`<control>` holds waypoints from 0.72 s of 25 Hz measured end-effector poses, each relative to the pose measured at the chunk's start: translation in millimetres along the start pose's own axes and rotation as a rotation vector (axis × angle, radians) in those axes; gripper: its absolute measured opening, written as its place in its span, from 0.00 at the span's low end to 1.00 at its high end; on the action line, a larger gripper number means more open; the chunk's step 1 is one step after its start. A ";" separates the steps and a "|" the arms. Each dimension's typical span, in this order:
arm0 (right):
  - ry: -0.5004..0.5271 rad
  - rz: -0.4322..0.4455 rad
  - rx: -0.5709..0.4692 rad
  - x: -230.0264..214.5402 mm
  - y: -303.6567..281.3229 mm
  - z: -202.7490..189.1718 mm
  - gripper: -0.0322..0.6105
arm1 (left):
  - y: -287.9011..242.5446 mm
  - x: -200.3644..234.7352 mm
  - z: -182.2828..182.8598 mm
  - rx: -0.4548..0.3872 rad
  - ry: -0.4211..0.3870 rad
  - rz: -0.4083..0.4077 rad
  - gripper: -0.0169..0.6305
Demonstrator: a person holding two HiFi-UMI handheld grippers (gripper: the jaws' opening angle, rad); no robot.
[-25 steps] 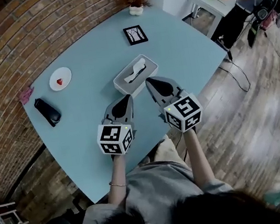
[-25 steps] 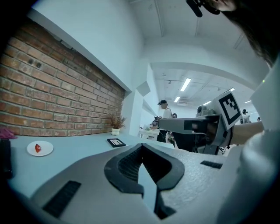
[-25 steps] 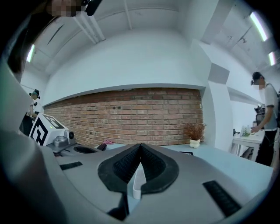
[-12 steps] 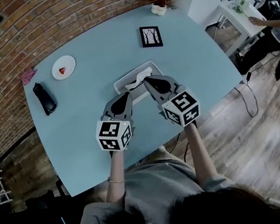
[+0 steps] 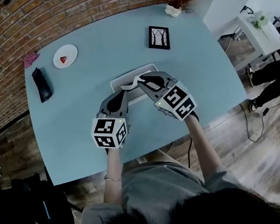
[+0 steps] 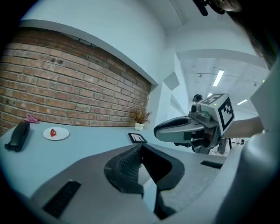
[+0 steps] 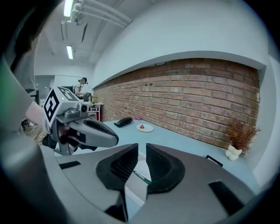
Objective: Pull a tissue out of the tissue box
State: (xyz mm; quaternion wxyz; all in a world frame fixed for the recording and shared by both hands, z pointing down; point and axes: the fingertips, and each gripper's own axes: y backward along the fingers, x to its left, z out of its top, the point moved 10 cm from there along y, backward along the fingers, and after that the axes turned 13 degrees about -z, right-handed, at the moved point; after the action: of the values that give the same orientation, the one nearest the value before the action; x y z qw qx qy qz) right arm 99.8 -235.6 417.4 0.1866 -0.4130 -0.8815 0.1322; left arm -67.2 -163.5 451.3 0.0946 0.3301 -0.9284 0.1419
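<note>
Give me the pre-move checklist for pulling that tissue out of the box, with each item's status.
1. Tissue stands up from the tissue box: ok.
2. Right hand-held gripper above the box: ok.
3. Its jaws wide enough for the tissue: not ok; they have just been opening, only a slit so far, nothing between them.
4. Left hand-held gripper steadying the box: cannot tell; jaws together, empty, by the near corner.
5. Plate and picture frame clear of the box: ok.

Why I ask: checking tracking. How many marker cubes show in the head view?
2. The left marker cube is over the table's near side; the right marker cube beside it, nearer the tissue box. None seems hidden.
</note>
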 end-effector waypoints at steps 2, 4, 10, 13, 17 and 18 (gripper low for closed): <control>0.032 0.035 0.021 -4.8 -6.9 -2.8 0.13 | -2.2 0.0 -1.1 0.001 0.014 0.018 0.03; 0.078 0.066 0.041 -8.9 -14.1 -3.8 0.15 | -3.5 0.0 -1.2 0.001 0.029 0.026 0.03; 0.236 0.197 0.092 -12.6 -37.6 -5.5 0.25 | -2.7 5.4 -3.9 0.050 0.026 0.014 0.03; 0.332 0.262 0.132 -16.6 -50.1 -9.0 0.26 | -2.3 10.6 -7.9 0.066 0.034 0.019 0.03; 0.431 0.328 0.193 -20.9 -66.2 -12.6 0.27 | -1.5 16.9 -13.7 0.077 0.058 0.030 0.03; 0.451 0.340 0.204 -21.3 -69.4 -12.7 0.27 | -1.7 17.9 -14.9 0.077 0.064 0.032 0.03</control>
State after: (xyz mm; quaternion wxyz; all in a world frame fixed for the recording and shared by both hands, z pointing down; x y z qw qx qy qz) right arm 70.8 -294.5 450.9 0.3935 -0.5527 -0.7182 0.1544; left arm -78.6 -170.4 470.5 0.1089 0.3138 -0.9239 0.1897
